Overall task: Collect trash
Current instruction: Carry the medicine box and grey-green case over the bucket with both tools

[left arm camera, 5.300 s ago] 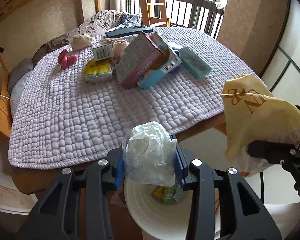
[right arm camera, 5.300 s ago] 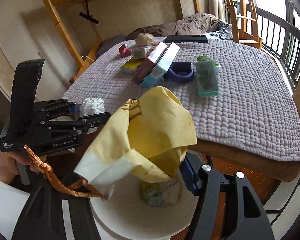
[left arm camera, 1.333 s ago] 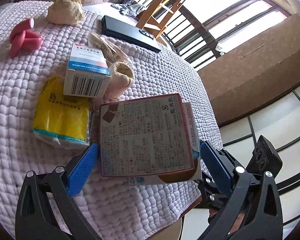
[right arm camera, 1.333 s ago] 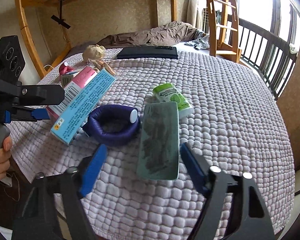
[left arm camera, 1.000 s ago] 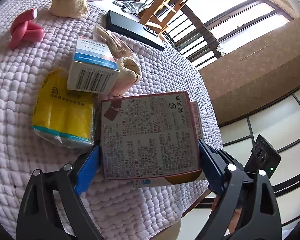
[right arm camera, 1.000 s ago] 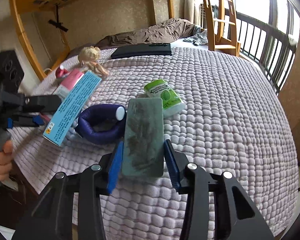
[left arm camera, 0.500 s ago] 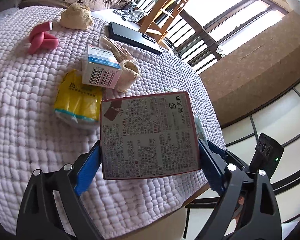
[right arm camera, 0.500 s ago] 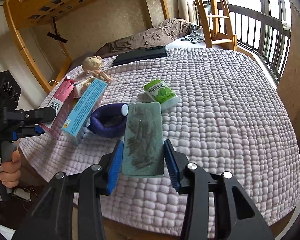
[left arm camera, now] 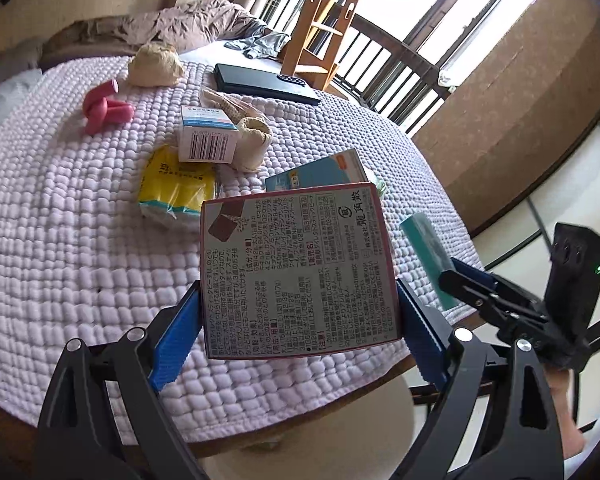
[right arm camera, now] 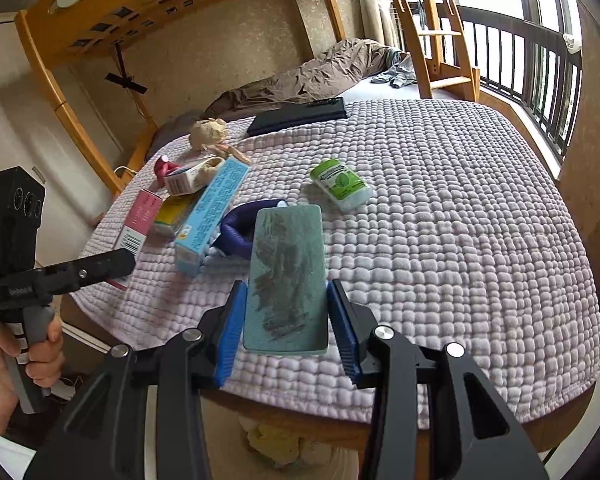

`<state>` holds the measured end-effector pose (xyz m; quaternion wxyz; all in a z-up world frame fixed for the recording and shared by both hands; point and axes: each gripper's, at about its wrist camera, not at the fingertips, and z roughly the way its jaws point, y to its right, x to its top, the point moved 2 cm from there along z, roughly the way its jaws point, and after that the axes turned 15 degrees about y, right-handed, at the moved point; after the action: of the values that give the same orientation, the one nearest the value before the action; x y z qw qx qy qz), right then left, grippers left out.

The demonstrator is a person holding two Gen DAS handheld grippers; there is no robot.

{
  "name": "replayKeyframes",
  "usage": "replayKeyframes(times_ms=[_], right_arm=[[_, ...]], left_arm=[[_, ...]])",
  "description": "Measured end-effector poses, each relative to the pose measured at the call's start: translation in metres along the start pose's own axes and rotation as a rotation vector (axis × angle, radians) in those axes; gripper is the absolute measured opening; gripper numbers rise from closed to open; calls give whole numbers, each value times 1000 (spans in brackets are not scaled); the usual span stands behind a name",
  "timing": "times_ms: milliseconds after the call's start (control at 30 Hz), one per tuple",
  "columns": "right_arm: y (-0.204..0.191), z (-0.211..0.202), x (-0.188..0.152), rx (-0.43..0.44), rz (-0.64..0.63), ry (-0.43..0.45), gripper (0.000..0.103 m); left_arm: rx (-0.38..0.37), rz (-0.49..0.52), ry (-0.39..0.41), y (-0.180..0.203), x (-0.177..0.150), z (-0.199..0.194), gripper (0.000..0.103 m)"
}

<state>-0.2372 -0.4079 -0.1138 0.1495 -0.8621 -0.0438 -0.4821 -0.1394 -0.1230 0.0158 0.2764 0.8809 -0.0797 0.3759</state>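
My left gripper (left arm camera: 298,332) is shut on a flat red-edged box with printed text (left arm camera: 296,272) and holds it above the near edge of the bed, over the white bin (left arm camera: 312,428). My right gripper (right arm camera: 286,332) is shut on a flat teal pack (right arm camera: 287,280) and holds it above the bed's near edge. The teal pack also shows at the right in the left wrist view (left arm camera: 426,252). The pink side of the box shows in the right wrist view (right arm camera: 138,220). The bin with yellow trash inside (right arm camera: 284,448) lies below the bed edge.
On the lilac quilt (left arm camera: 60,216) lie a blue box (right arm camera: 212,208), a yellow pack (left arm camera: 176,188), a small white box (left arm camera: 208,140), pink rollers (left arm camera: 104,108), a purple ring (right arm camera: 236,232), a green pack (right arm camera: 340,184), a doll (right arm camera: 208,132) and a black keyboard (right arm camera: 300,116).
The left gripper closed on the red-edged box, lifted it off the blue box and drew back toward the bin. The right gripper closed on the teal pack and drew back to the bed's edge.
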Motion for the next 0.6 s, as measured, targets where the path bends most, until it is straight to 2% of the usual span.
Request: replayKeyframes(times_ms=[600], right_arm=[[-29,-45,-23,54,-18,-25,41]], left_arm=[[103,143,-11,17,-32,-23,92]])
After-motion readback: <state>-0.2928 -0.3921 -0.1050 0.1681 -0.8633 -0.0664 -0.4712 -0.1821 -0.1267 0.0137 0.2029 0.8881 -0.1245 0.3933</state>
